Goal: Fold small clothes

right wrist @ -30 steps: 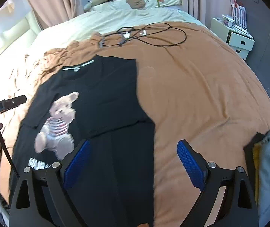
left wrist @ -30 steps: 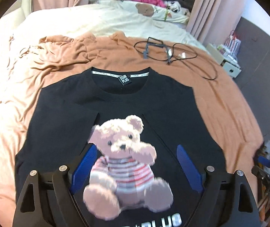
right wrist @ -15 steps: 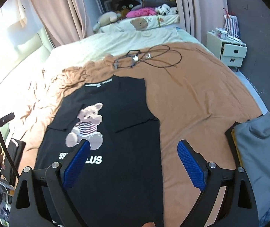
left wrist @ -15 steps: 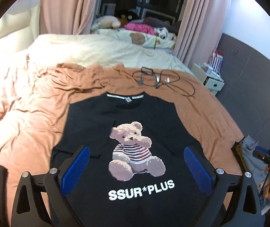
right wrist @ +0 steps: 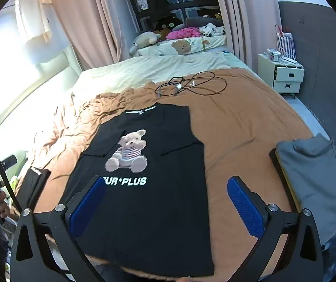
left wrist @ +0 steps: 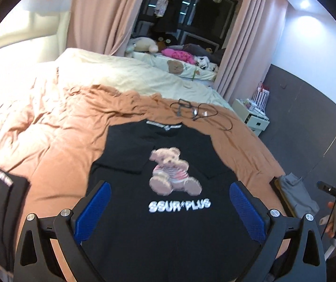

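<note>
Black tee [left wrist: 168,230] spread flat and print-up on the brown blanket [left wrist: 62,141], collar end just short of the cable tangle [left wrist: 198,112], hem at the end farthest from that cable. Both sleeves and side panels already tucked in toward the teddy print, so now a long narrow strip.

Left gripper [left wrist: 169,185] hanging above the hem half, jaws spread wide, just been opening, nothing between them. Same deal for the right gripper [right wrist: 166,181]: jaws far apart, just been opening further, nothing caught, only shirt lying below.

Probably next up: the hem-to-collar fold. Tips for doing it clean:
- Pinch the two hem corners, one per gripper, grabbing all layers and not just the top flap.
- Lift together and level, then carry straight toward the cable, no drifting sideways.
- Lay the hem edge right along the collar line, then smooth toward the new crease.
- Watch the tucked side flaps; easy to drag open if one side leads.

Orientation-wise: collar pointing at the cable, hem pointing away from it, long axis running collar to hem, straight in line with the cable. Lettering under the bear on the side away from the cable.

Also around: grey folded pile [right wrist: 309,171] and a small folded black piece [right wrist: 36,178], both well away from the cable, on opposite sides of the tee.
</note>
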Motion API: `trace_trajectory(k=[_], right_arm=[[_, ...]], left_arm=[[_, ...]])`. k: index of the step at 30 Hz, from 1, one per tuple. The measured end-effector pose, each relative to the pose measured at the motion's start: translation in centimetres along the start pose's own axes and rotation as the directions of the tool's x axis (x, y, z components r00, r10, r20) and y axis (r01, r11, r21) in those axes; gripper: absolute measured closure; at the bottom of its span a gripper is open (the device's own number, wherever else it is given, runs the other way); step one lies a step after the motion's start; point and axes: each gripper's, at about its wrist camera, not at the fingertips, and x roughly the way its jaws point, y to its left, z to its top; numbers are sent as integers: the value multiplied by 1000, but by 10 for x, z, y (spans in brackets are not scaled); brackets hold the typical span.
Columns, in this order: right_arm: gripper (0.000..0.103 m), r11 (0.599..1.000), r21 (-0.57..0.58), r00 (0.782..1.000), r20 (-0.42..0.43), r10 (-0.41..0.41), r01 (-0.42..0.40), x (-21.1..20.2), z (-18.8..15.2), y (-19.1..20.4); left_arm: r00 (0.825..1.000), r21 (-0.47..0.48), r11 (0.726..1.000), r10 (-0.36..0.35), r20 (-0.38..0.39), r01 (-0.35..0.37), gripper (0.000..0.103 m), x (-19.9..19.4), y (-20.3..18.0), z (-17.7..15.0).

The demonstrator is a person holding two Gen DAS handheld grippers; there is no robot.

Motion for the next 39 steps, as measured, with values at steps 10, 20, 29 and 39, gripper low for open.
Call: trace_trajectory(k=[10, 20, 29, 39], right_arm=[[0, 1000, -25, 998, 67, 11, -9, -69, -60, 5], [0, 999, -28, 990, 132, 43, -40, -113, -132, -13], [4, 997, 38, 989, 132, 62, -68, -118, -173, -29], [33, 972, 213, 995, 42, 91, -98, -57, -197, -68]], left_arm=[[998, 12, 999, 42, 44, -42, 0, -78, 23, -67], [991, 30, 998, 48, 122, -52, 1, -140, 27, -119], [991, -39, 998, 50, 127, -45, 1, -155, 63, -161], [992, -132, 990, 58, 110, -43, 10, -130, 108, -215]])
